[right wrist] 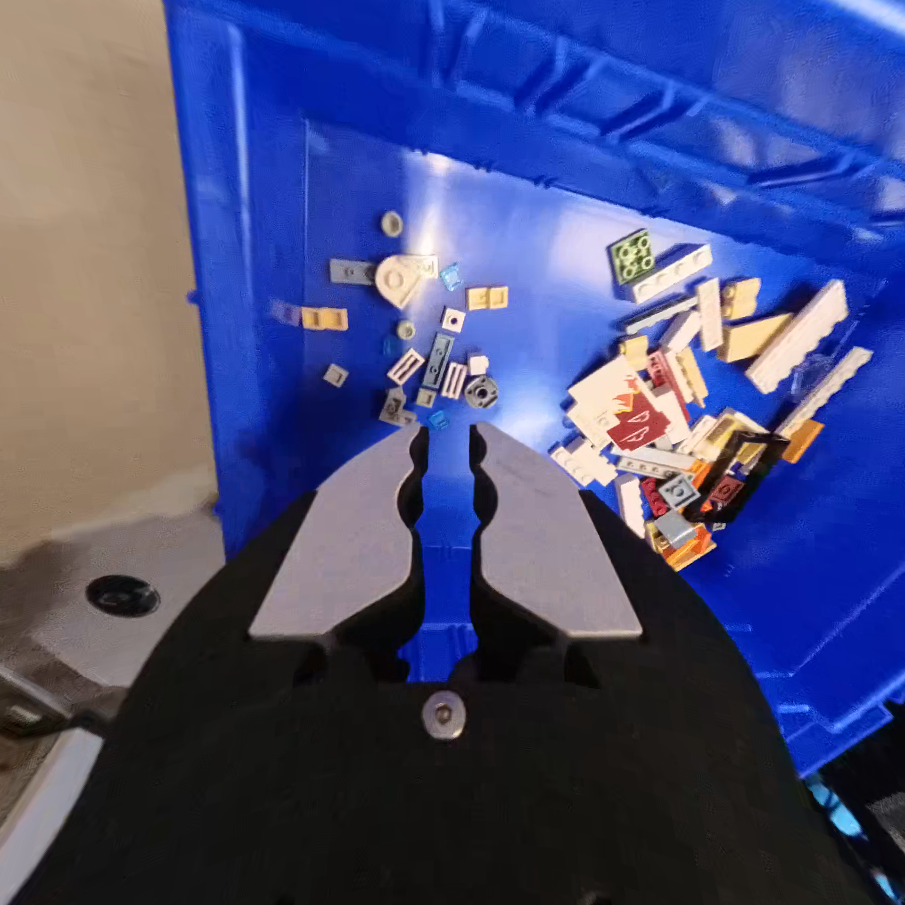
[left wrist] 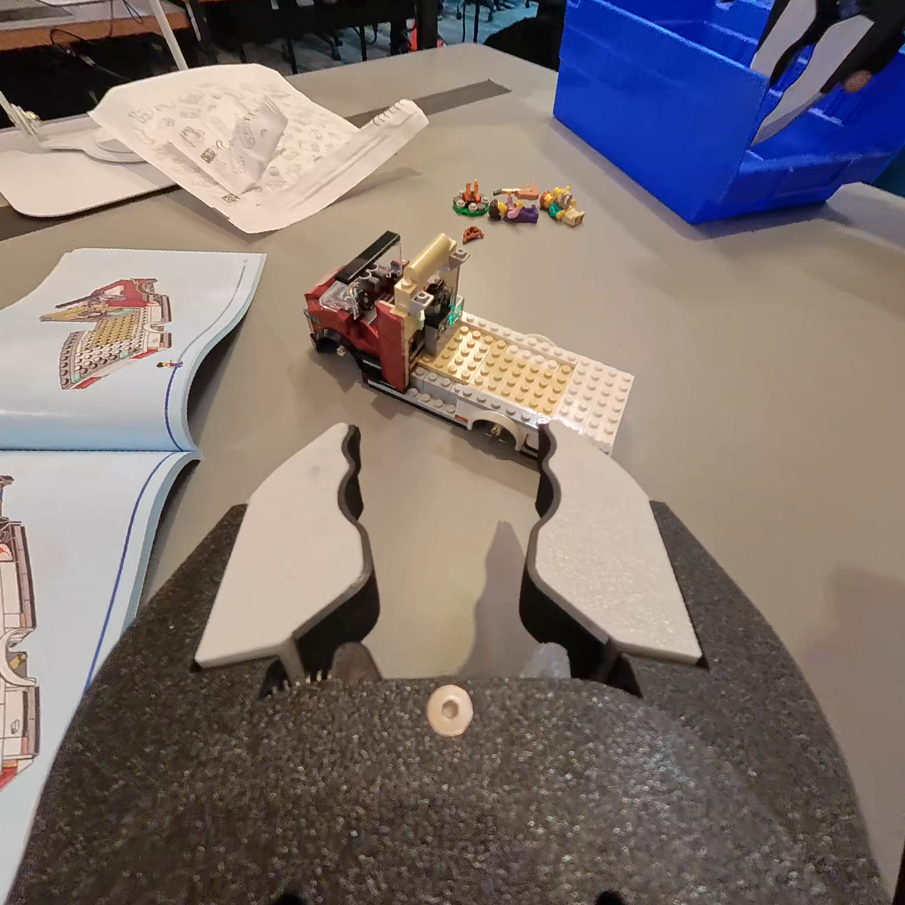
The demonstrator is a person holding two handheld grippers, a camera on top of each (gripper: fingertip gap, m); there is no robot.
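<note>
Left gripper (left wrist: 448, 431) is held with its jaws wide apart and empty over the grey table (left wrist: 734, 392), just short of the brick-built truck (left wrist: 455, 343), whose rear wheel arch lies nearest its right fingertip. Right gripper (right wrist: 448, 428) is poised inside the blue bin (right wrist: 538, 122), its jaws narrowly parted with nothing between them, a small blue brick (right wrist: 437, 420) lying just beyond the tips among scattered loose pieces (right wrist: 431, 343)

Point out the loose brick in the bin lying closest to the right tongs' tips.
The small bright-blue piece in the blue bin, just beyond the right tongs; the grey and tan pieces lie farther off.
</note>
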